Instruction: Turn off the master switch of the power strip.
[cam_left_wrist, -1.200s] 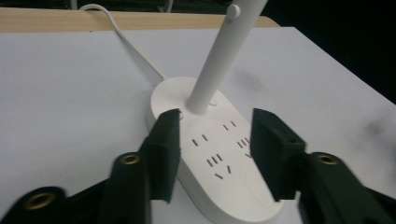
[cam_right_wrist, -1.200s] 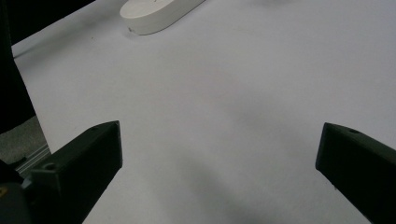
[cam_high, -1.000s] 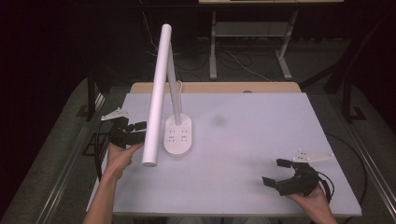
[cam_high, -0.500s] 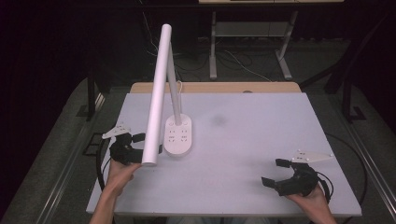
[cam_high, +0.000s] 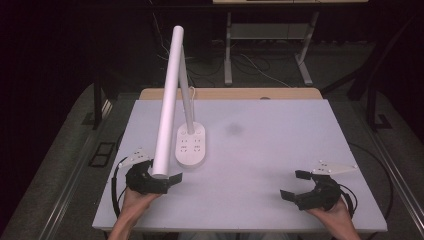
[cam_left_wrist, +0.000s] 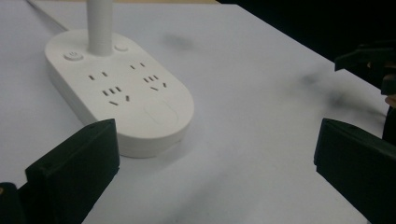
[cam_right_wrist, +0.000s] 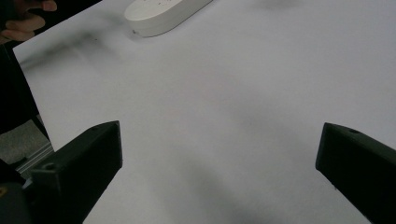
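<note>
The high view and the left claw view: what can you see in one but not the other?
From the high view: the lamp's long white tube, both hands, and the right claw open near the table's front edge. From the left claw view: the socket holes and round buttons on the lamp base up close, between the left claw's open jaws. Both share the white base, its post, and the table.
</note>
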